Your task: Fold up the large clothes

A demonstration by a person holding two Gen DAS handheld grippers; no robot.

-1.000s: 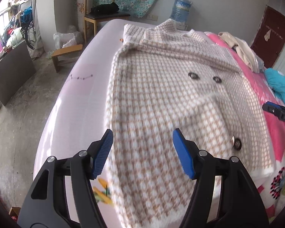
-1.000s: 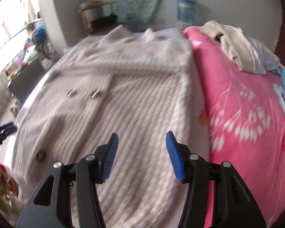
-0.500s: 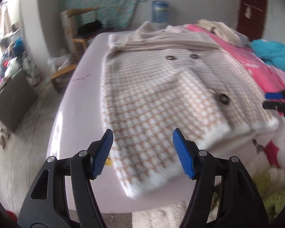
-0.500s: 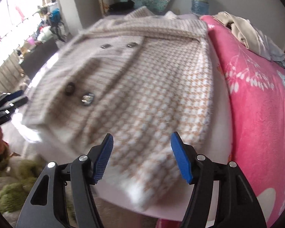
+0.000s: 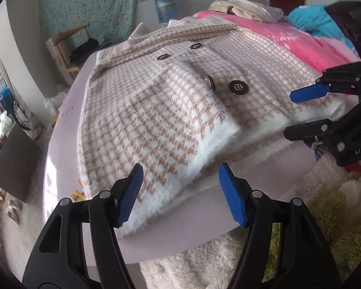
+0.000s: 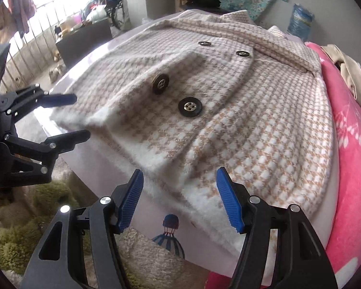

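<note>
A beige-and-white houndstooth coat [image 5: 156, 110] with dark round buttons [image 5: 239, 88] lies flat on a bed, its fluffy white hem toward me. My left gripper [image 5: 180, 187] is open just short of the hem's left corner, and nothing is between its fingers. In the right wrist view the coat [image 6: 252, 120] fills the middle. My right gripper [image 6: 179, 192] is open just above the hem's right part, holding nothing. Each gripper shows in the other's view, open and beside the hem: the right gripper [image 5: 291, 114] and the left gripper [image 6: 72, 118].
The coat rests on a pale lilac sheet [image 5: 67, 120] that ends at the bed's near edge. A pink blanket [image 6: 353, 144] covers the bed's right side, with a pile of clothes [image 5: 248, 9] at the far end. A shaggy rug [image 5: 325, 216] lies below. A chair [image 5: 69, 45] stands beyond.
Both grippers have drawn back from over the coat's middle to its hem at the bed's near edge, sinking a little and rolling. The right jaws stand slightly wider than a second ago.
</note>
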